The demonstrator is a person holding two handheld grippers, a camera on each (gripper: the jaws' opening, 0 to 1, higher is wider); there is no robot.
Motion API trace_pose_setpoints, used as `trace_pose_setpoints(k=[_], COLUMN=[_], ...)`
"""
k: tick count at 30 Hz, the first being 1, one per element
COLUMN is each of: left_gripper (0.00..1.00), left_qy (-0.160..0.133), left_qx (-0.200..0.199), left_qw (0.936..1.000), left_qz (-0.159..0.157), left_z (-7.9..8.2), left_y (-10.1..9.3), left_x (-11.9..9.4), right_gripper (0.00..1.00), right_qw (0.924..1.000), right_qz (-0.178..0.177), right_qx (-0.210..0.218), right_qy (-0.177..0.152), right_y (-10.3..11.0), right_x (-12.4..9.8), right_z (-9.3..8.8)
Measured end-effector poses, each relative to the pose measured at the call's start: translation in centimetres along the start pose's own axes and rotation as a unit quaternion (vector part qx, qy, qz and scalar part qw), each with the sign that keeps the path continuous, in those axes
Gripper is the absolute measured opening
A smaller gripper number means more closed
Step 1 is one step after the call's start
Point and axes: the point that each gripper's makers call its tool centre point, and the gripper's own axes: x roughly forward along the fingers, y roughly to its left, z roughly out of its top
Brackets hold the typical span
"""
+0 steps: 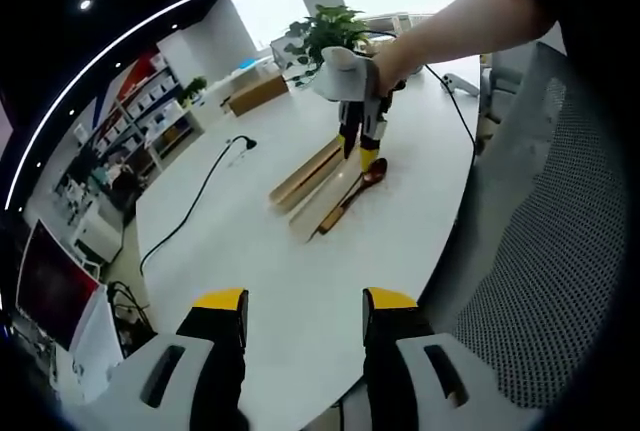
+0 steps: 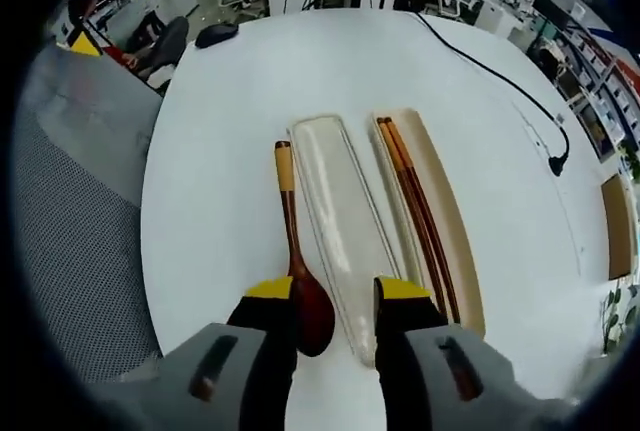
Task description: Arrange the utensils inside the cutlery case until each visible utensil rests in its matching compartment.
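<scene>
The dark brown wooden spoon (image 2: pixel 296 261) lies on the white table (image 2: pixel 220 131), just left of the pale cutlery case (image 2: pixel 345 221); 2 chopsticks (image 2: pixel 418 213) already rest inside. It looks light, stiff and smooth, so the thin handle seems best for gripping. The right gripper (image 2: pixel 338 296) is spread above the bowl; the left gripper (image 1: pixel 303 303) is spread, holding nothing.

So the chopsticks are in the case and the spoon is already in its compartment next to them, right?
Not quite. The chopsticks are in the case, but the spoon lies on the table, outside the empty clear tray beside them. The right gripper view shows this, with the right gripper open above the spoon's bowl.
</scene>
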Motion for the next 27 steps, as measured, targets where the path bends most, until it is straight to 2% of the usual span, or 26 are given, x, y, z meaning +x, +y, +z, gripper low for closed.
trace_pose_setpoints(k=[17, 21, 24, 27], left_gripper=[0.47, 0.47, 0.47, 0.47], left_qy=[-0.001, 0.000, 0.000, 0.000], left_qx=[-0.002, -0.001, -0.002, -0.002], left_qw=[1.0000, 1.0000, 1.0000, 1.0000], left_qz=[0.002, 0.001, 0.000, 0.001], left_z=[0.0, 0.0, -0.1, -0.1], left_y=[0.1, 0.1, 0.0, 0.1], left_x=[0.0, 0.0, 0.0, 0.0], right_gripper=[0.24, 0.24, 0.23, 0.23], right_qw=[0.9993, 0.9984, 0.9981, 0.9978], right_qz=[0.030, 0.049, 0.050, 0.056], right_qx=[-0.024, -0.027, -0.035, -0.032], right_qy=[0.000, -0.009, -0.004, -0.014], right_y=[1.9, 2.8, 3.0, 3.3], right_x=[1.1, 1.3, 1.5, 1.3], right_z=[1.0, 1.5, 1.5, 2.1])
